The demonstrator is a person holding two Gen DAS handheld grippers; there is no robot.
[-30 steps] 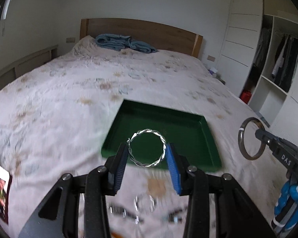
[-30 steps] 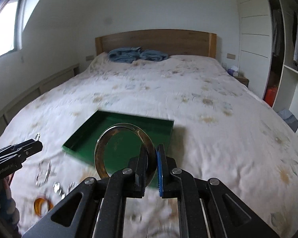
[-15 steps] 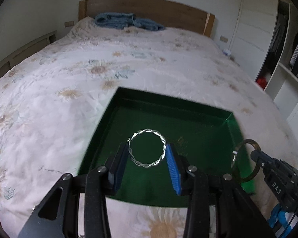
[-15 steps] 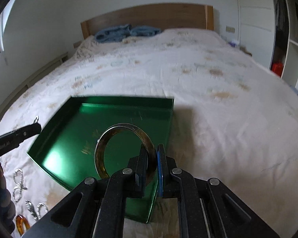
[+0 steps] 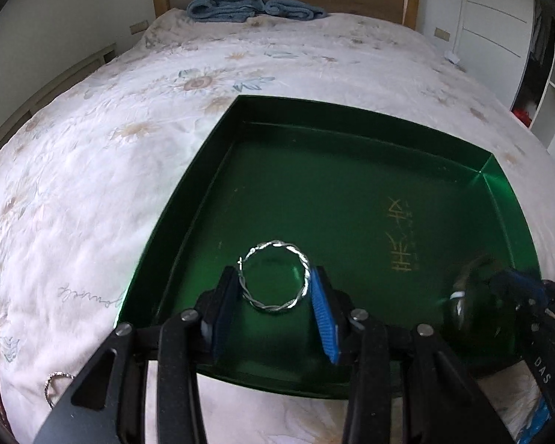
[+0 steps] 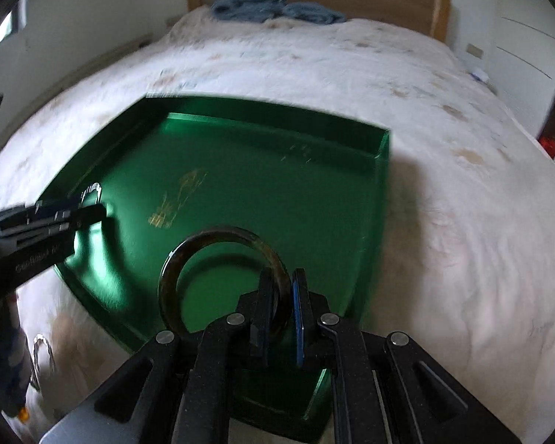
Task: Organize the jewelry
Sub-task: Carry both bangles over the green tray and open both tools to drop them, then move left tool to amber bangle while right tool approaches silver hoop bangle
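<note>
- the left gripper (image 5: 275, 296) has its jaws set about half apart, the blue pads pressing either side of a twisted silver wire bangle (image 5: 274, 275), held over the near part of the shiny green square tray (image 5: 351, 185) on the flowered white bedspread (image 5: 92, 185).
- the right gripper (image 6: 283, 312) has its jaws nearly closed, pinching the rim of a dark tortoiseshell bangle (image 6: 222, 244) above the tray's near right corner.
</note>
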